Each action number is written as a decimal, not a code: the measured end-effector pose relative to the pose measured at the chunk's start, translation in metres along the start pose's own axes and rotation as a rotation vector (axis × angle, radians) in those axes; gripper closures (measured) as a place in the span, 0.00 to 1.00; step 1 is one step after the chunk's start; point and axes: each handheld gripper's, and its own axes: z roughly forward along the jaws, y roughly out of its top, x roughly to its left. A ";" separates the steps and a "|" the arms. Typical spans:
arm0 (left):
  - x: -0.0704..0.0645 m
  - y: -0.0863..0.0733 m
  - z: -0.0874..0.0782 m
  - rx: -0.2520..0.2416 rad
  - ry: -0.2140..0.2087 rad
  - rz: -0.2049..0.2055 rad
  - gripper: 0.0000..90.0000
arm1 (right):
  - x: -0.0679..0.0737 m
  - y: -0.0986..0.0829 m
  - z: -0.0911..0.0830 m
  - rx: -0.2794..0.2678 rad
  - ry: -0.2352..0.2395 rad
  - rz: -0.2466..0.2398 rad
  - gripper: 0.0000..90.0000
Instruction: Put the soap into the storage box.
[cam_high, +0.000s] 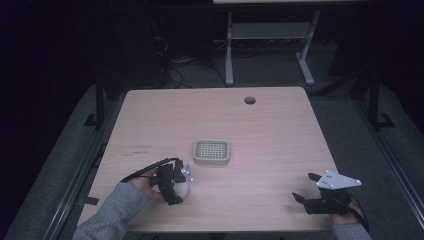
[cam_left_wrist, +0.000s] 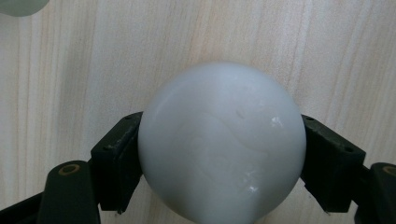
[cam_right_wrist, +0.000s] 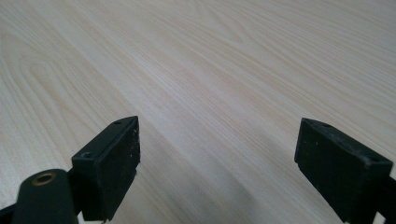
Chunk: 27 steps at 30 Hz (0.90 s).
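Note:
A smooth white ball (cam_left_wrist: 222, 142) sits between the two black jaws of my left gripper (cam_left_wrist: 219, 154), which press against its sides. From above, that ball (cam_high: 183, 188) and the left gripper (cam_high: 172, 186) are near the table's front left, a short way in front of a small pale green grid tray (cam_high: 212, 151). My right gripper (cam_high: 306, 188) rests near the front right edge, its jaws wide apart with bare wood between them. Its own view shows the right gripper (cam_right_wrist: 219, 154) open over the tabletop.
The light wooden table (cam_high: 260, 130) has a round cable hole (cam_high: 249, 100) near its far edge. A corner of the green tray (cam_left_wrist: 21, 5) peeks in at the top left of the left gripper view. A white desk frame (cam_high: 270, 45) stands on the floor beyond.

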 end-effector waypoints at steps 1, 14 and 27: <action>0.000 0.000 0.000 0.000 0.000 0.000 0.26 | 0.000 0.000 0.000 0.000 0.000 0.003 0.15; -0.001 0.000 -0.001 0.014 0.003 -0.013 0.26 | 0.000 0.000 -0.001 -0.007 0.002 0.005 0.15; -0.003 0.000 -0.003 0.006 -0.007 -0.009 0.26 | -0.002 -0.001 -0.001 -0.009 0.002 0.003 0.15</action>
